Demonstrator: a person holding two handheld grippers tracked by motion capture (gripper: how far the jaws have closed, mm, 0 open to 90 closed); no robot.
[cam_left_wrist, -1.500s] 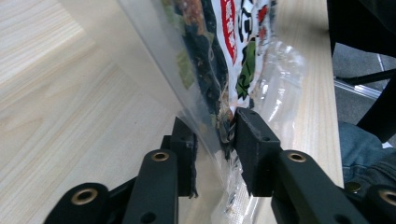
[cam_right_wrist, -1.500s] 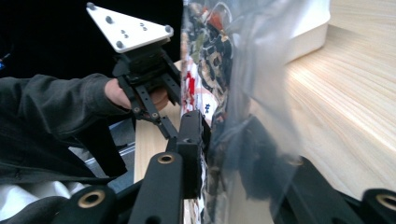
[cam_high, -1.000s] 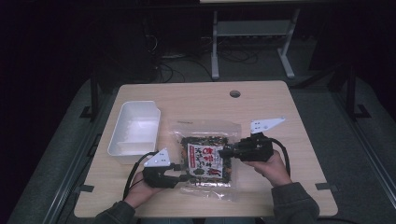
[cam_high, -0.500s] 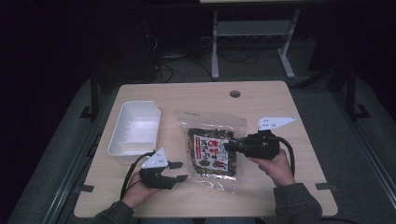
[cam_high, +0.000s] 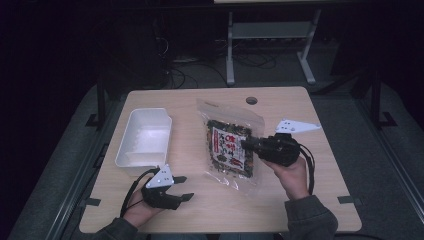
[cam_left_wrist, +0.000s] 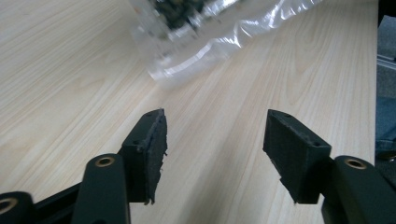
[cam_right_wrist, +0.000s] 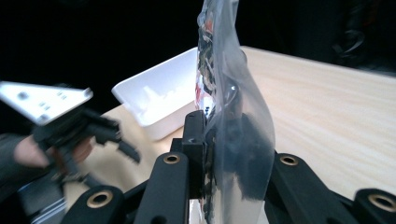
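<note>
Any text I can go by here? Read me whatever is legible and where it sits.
Nothing reads.
Bag label, held in the right tongs: large red and dark characters on white, too blurred to read.
Tray: no marking seen.
Left tongs, plates, table: no text seen.

We cannot read the print on the snack bag's (cam_high: 231, 148) label from the high view; it is too small. In the left gripper view the same bag (cam_left_wrist: 201, 28) is cut off by the top edge and blurred, so we see just its clear lower corner. In the right gripper view the bag (cam_right_wrist: 229, 102) runs off the top edge and hides the right pad behind its film. The left gripper (cam_right_wrist: 100, 135) there is blurred, and the hand (cam_right_wrist: 32, 154) holding it is cut by the left edge. The white tray's (cam_right_wrist: 159, 93) far end fades into darkness.
</note>
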